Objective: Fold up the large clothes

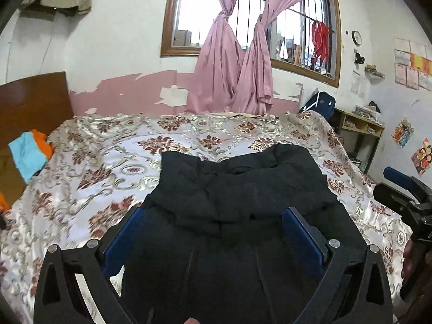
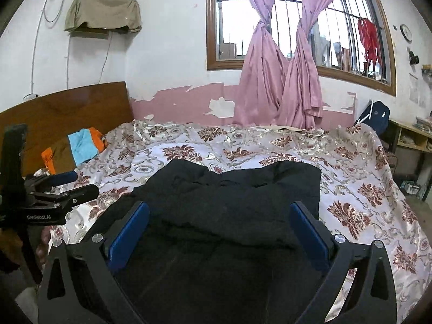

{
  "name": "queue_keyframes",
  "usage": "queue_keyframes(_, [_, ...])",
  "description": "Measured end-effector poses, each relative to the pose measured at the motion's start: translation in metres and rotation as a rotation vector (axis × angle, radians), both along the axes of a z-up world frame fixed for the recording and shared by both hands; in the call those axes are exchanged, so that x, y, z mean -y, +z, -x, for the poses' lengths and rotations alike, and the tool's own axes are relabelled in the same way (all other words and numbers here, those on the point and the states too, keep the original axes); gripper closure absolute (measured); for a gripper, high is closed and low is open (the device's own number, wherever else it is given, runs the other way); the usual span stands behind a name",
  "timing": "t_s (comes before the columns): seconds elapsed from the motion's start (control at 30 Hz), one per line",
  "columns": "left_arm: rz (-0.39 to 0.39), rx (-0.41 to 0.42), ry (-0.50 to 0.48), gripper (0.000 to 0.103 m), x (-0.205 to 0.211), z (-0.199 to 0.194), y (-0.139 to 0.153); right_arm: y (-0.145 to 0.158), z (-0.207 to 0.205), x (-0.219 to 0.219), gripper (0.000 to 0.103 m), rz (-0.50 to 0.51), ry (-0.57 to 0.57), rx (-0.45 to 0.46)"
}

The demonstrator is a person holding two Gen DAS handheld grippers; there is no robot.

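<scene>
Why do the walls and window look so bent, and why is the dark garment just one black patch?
Left wrist view: the fisheye lens bows the window frame and darkens the corners; the daylit panes are blown out. Right wrist view: same curving; against that backlight the black garment on the bedspread loses nearly all fold detail.

Floral-covered bed [image 1: 108,162], black garment [image 1: 243,189] spread flat, blue-orange clothes [image 1: 29,154] near headboard.
</scene>
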State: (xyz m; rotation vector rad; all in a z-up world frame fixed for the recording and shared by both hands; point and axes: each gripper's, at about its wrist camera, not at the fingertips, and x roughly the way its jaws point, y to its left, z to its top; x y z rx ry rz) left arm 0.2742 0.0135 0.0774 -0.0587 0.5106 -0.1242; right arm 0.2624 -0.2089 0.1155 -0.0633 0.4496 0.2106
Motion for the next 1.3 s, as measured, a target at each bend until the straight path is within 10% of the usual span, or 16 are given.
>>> queue_keyframes(0.63, [-0.154, 0.024, -0.002, 0.0, -0.002, 0.128, 0.008, 0.005, 0.14, -0.001, 0.002, 0.001, -0.002, -0.001])
queue_keyframes(1.3, [-0.237, -0.222, -0.062, 0.0, -0.016, 0.177, -0.117, -0.094, 0.199, 0.024, 0.002, 0.238, -0.052, -0.205])
